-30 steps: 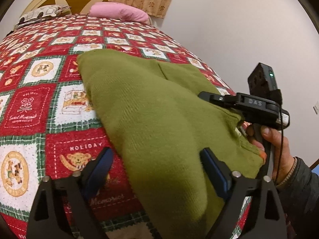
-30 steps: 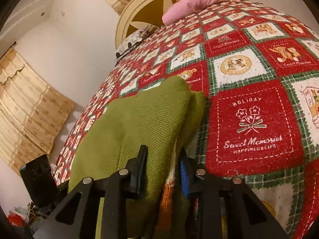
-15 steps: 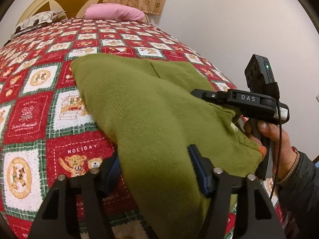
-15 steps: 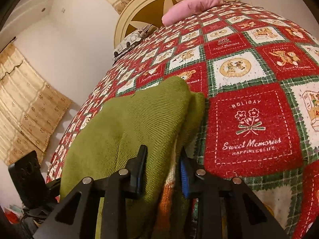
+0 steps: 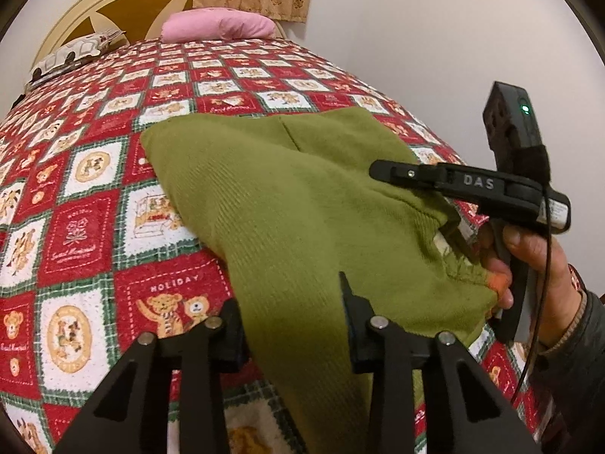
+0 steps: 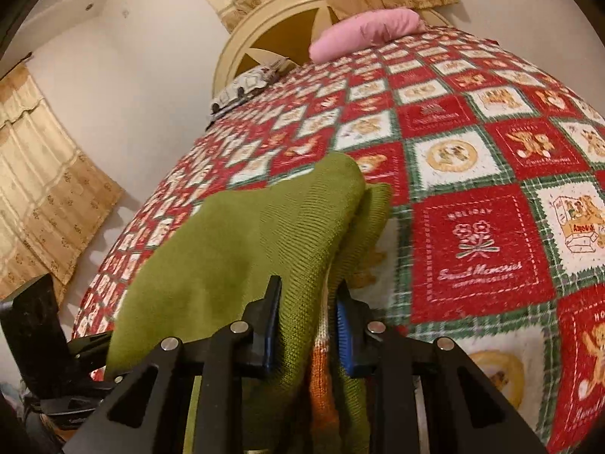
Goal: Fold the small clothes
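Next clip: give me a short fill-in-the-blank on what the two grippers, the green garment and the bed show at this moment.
1. The olive-green knitted garment lies on a red, white and green patchwork ____.
2. The right gripper is clamped on the garment's ____-striped edge.
3. At the head of the bed lies a ____ pillow.
4. The left gripper is closing, with a fold of the ____ between its fingers.

Missing words: quilt; orange; pink; garment

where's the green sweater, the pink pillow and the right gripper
green sweater (image 5: 272, 204), left wrist view, on its broad ribbed knit middle
pink pillow (image 5: 219, 29), left wrist view, on its middle, at the headboard end
right gripper (image 6: 308, 325), right wrist view, midway between its fingertips, on the bunched sweater
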The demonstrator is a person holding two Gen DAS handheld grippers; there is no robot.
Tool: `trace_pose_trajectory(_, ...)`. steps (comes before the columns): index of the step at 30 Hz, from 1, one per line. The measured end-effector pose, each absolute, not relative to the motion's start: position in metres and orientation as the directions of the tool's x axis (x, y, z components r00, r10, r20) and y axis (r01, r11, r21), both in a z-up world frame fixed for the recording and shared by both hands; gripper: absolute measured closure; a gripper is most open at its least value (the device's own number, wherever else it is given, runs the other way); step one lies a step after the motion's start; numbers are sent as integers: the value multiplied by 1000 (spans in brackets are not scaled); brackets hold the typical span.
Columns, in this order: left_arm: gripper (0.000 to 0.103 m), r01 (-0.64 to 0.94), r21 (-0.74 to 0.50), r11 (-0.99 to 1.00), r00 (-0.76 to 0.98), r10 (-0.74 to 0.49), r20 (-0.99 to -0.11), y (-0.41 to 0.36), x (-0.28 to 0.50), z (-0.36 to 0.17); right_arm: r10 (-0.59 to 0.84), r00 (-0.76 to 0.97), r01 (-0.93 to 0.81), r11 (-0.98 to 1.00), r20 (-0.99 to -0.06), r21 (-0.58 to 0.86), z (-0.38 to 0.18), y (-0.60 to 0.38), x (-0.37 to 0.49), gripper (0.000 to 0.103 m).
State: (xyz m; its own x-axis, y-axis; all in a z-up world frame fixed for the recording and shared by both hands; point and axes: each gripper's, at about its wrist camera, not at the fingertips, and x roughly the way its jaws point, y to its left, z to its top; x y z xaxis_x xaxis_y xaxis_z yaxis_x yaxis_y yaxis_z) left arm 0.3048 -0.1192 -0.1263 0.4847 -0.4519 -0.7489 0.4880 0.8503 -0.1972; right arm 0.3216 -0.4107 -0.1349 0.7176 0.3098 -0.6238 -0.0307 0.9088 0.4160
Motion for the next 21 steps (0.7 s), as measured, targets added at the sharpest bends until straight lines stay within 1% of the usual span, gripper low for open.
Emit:
trace_pose_trajectory(5,66,485,-195,852,487,-448,-750,-108,293,-120,308,718,-40,914,-625,404,-129,-392,308,78)
trace_pose_trajectory(13,67,485,-154,861,513,-422,-747,-87,265,-110,346,735,-74,896,-583,439,-121,-356,277,79)
trace_pose_trajectory(17,67,472,-129,872,531,-398,-748,-69,251,-106,363,735,-112,898,-573,425,-111,-328,263,80)
trace_pose_trajectory(21,67,452,-129,882,552,-391,-737,-47,237,-100,386,728,-136,892,-567,432,-107,-305,257,80)
